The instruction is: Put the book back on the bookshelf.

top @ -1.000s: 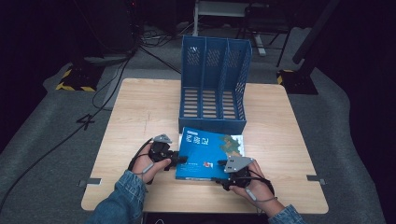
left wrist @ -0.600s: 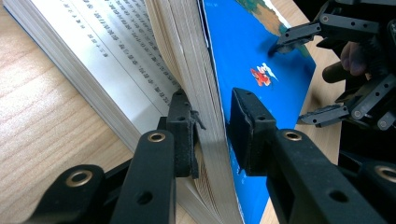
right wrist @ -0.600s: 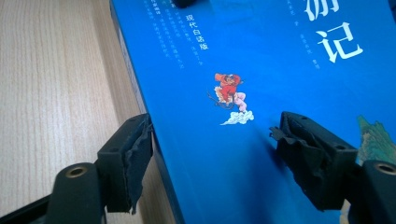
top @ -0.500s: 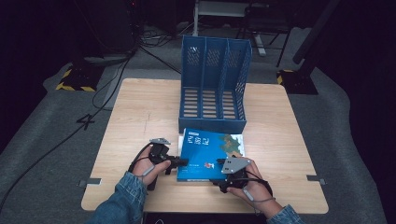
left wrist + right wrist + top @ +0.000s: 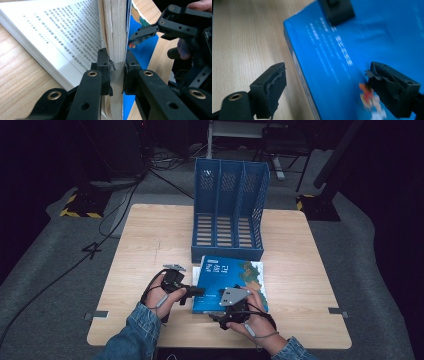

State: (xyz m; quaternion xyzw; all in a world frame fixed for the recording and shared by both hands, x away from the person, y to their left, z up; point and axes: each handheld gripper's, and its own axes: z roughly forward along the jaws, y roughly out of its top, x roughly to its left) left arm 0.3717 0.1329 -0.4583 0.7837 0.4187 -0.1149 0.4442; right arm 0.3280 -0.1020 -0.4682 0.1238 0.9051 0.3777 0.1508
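Blue-covered book [image 5: 231, 284] lies on the wooden table [image 5: 150, 240], just in front of the blue three-slot file rack [image 5: 230, 210], between the two hands. The left gripper [image 5: 197, 291] clamps the book's left edge: in the left gripper view its pads [image 5: 103, 65] press on a thick wad of pages plus the blue cover [image 5: 142, 47], lifted on edge, while the rest of the pages [image 5: 50, 27] lie open flat to the left of the jaws, printed text up. Jaws have just been closing, now tight on that wad.

Right gripper [image 5: 226, 309] sits at the book's near edge, just right of the left gripper. In the right gripper view its jaws stand wide and have just been opening; the book's corner [image 5: 352, 50] lies below and beyond them, one pad [image 5: 270, 86] over bare table, the other over the cover, neither pressing. That view is blurred.

From the left gripper view, the right gripper's jaw tip [image 5: 142, 35] hangs close over the cover, just past the left jaws.

Rack stands upright beyond both grippers, slots facing them.
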